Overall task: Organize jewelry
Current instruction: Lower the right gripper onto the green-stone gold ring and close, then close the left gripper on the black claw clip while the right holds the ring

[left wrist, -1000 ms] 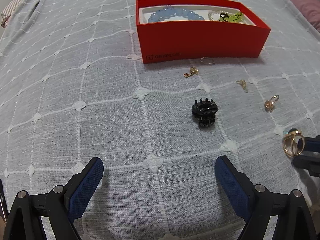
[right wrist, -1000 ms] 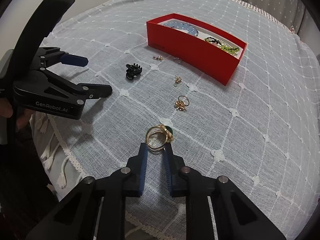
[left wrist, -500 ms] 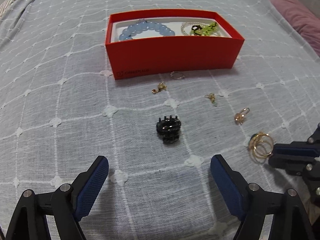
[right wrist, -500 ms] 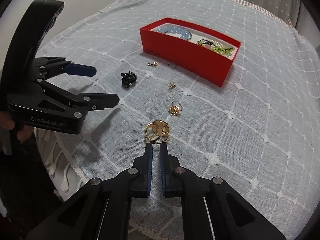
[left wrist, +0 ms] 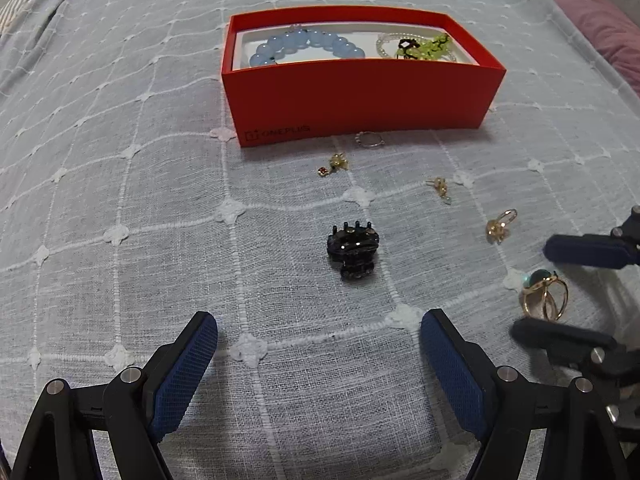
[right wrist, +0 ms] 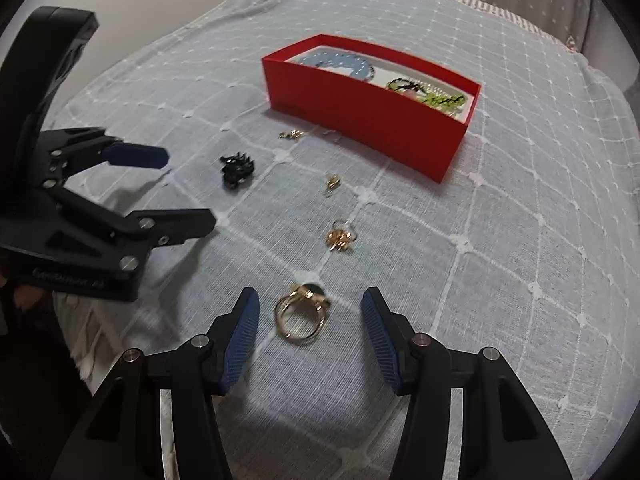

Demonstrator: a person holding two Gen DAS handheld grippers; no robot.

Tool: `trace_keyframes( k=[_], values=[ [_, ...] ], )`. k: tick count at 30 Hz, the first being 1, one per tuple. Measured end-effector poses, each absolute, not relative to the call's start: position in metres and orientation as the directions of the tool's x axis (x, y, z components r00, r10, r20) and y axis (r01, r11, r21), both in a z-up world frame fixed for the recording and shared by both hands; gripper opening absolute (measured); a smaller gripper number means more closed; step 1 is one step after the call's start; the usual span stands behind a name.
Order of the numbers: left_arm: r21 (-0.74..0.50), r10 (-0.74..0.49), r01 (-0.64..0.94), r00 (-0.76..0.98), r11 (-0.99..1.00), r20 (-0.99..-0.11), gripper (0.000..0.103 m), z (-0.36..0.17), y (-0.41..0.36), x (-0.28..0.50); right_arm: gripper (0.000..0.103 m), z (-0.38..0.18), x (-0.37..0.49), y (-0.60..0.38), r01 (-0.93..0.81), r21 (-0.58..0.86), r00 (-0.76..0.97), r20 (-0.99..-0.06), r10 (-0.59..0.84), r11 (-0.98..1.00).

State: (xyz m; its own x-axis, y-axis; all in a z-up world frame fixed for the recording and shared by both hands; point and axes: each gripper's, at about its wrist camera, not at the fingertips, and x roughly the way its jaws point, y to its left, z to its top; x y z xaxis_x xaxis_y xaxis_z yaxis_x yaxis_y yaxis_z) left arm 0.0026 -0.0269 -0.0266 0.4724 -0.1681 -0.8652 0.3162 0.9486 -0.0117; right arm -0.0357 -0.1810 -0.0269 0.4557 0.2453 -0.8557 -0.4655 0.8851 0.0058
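Right wrist view: right gripper (right wrist: 308, 320) is pitched steeply down over the bedspread (right wrist: 500, 208), its jaws just parted and released; the gold ring (right wrist: 302, 314) lies on the cloth between the pads, untouched; left gripper (left wrist: 318, 344) is held wide open short of the hair claw (left wrist: 353, 249).

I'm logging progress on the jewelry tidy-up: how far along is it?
Done: a blue bead bracelet and green beaded piece lie in the red box. In hand: nothing; the right gripper has just been opening around the gold ring, not gripping it. Left: that ring, the black hair clip and four small pieces on the cloth.
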Motion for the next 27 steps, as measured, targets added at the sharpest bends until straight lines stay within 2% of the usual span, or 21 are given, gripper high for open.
trace_keyframes(
  k=[1, 3, 7, 11, 16, 23, 27],
  values=[
    [-0.010, -0.166, 0.315, 0.473, 0.949, -0.865, 0.087, -0.027, -0.027, 0.003, 0.045, -0.028, -0.034, -0.181, -0.461, 0.000, 0.461, -0.854, 0.240, 0.887],
    [-0.010, -0.166, 0.316, 0.473, 0.949, -0.865, 0.087, -0.027, -0.027, 0.002, 0.025, -0.028, -0.032, -0.182, -0.457, -0.003, 0.465, -0.853, 0.236, 0.890],
    [-0.009, -0.171, 0.322, 0.477, 0.947, -0.862, 0.087, -0.026, -0.027, 0.001, 0.025, -0.027, -0.029, -0.187, -0.451, 0.006, 0.475, -0.845, 0.246, 0.892],
    [-0.015, -0.184, 0.329, 0.486, 0.944, -0.854, 0.082, -0.023, -0.027, -0.001, 0.025, -0.027, -0.030, -0.196, -0.440, 0.004, 0.482, -0.842, 0.240, 0.898],
    [-0.035, -0.206, 0.345, 0.472, 0.938, -0.857, 0.064, -0.024, -0.034, 0.000, 0.025, -0.025, -0.029, -0.205, -0.422, 0.009, 0.484, -0.843, 0.234, 0.907],
    [-0.047, -0.217, 0.342, 0.480, 0.938, -0.850, 0.055, -0.024, -0.045, 0.009, 0.025, -0.022, -0.028, -0.208, -0.408, 0.007, 0.485, -0.846, 0.223, 0.913],
    [-0.063, -0.224, 0.330, 0.478, 0.942, -0.849, 0.046, -0.025, -0.050, 0.016, 0.025, -0.022, -0.027, -0.209, -0.398, 0.005, 0.484, -0.848, 0.214, 0.918]
  ],
)
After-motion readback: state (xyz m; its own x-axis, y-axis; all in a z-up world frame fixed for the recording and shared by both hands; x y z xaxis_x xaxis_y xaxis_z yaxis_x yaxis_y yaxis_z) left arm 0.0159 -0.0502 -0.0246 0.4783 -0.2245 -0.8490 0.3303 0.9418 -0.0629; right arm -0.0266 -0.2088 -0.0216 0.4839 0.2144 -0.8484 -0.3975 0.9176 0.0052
